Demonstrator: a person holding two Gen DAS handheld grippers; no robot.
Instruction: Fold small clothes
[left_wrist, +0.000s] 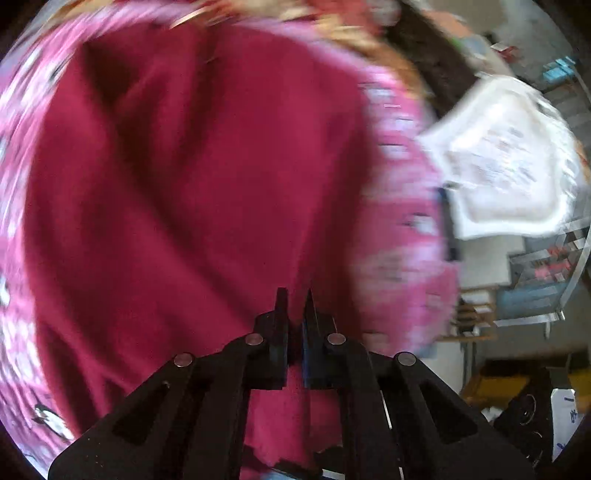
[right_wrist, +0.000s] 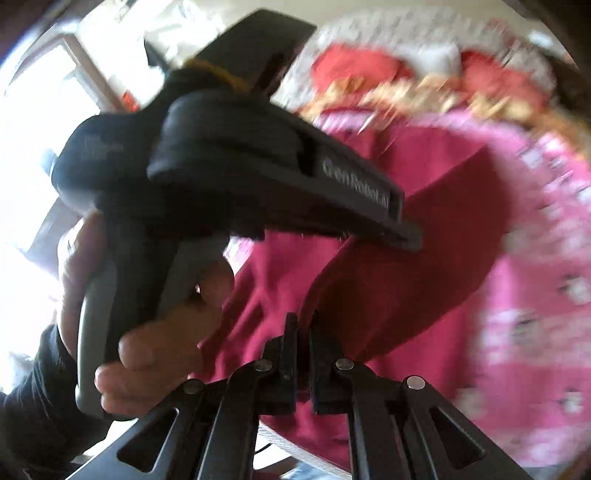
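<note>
The crimson garment (left_wrist: 177, 184) lies spread on the pink patterned blanket (left_wrist: 402, 236), a white pillow (left_wrist: 506, 158) beside the blanket. The left gripper (left_wrist: 294, 306) and the right gripper (right_wrist: 303, 332) each have their fingers pinched onto the garment's cloth.

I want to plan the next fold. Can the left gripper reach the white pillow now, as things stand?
Probably not yet. The left gripper looks shut on the dark red garment, so it is busy. The white pillow lies off to its side, beyond the pink cloth.

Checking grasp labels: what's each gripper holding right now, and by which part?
Both hold the maroon garment. Left gripper is shut on an edge of its cloth; right gripper pinches a folded edge. Blur hides which part.
</note>
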